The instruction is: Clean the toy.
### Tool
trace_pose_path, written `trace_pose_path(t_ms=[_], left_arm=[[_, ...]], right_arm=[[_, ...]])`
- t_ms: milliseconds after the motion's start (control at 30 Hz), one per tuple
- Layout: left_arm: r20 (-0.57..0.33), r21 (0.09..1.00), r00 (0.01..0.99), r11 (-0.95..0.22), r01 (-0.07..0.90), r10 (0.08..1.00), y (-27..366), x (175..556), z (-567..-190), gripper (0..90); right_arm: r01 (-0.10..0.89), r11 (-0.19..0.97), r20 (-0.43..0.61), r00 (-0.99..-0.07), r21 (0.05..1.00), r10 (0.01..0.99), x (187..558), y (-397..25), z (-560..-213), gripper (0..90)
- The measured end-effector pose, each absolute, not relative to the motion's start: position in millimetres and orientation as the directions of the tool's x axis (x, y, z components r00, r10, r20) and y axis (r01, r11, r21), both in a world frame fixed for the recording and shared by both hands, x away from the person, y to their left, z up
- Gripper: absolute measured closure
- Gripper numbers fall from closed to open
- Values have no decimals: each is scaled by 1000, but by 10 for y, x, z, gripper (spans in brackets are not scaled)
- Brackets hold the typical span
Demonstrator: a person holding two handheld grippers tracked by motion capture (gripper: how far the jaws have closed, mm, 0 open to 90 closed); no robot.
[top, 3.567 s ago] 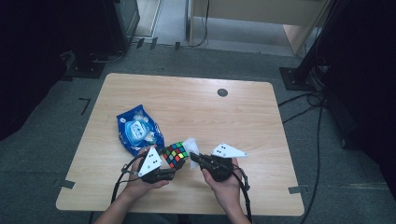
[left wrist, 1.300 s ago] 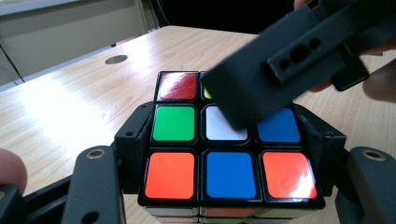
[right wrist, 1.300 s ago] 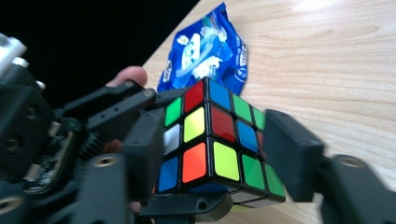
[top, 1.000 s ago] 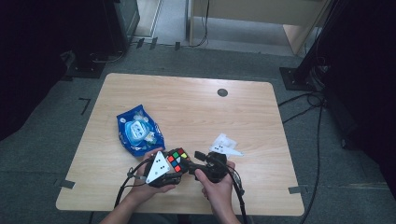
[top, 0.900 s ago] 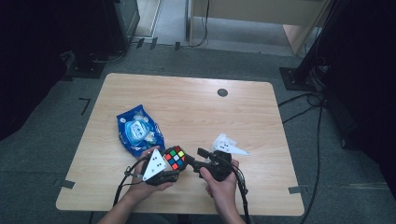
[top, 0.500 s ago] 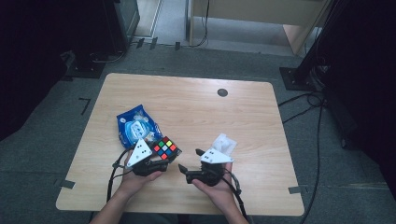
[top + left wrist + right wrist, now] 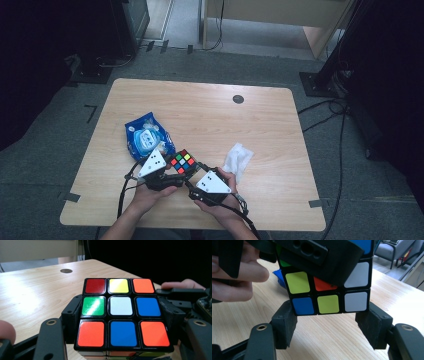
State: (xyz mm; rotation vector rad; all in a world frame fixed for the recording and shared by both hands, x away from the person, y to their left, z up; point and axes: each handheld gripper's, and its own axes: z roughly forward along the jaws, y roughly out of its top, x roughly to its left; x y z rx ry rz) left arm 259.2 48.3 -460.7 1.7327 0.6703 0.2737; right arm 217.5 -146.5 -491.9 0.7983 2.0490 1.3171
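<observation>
- Your right gripper, black with a grey three-cornered plate, sits nearest you at the near edge of the table. Its jaws are spread: in the right gripper view the pads stand at the bottom corners of the cube, whether touching it or just clear you cannot tell.
- Your left gripper, of the same build, lies just beside it to the left. Its jaws pinch the cube by two opposite sides, as the left gripper view shows.
- The multicoloured plastic twist-puzzle cube is held between the two grippers, just above the light wooden table. Its upper face has a white centre square.
- A crumpled white tissue lies on the table just right of your right hand.
- A blue plastic packet with a round white label lies farther off to the left, behind your left gripper.
- A small dark round disc sits in the tabletop near the far edge.
</observation>
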Motion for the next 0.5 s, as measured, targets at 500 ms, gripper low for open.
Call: trace_pose_path(t_ms=[500], left_arm=[[-199, 937, 818, -139, 319, 540, 464, 2590, -4604, 340]], right_arm=[[191, 334, -150, -621, 923, 770, 2149, -1452, -4912, 322]])
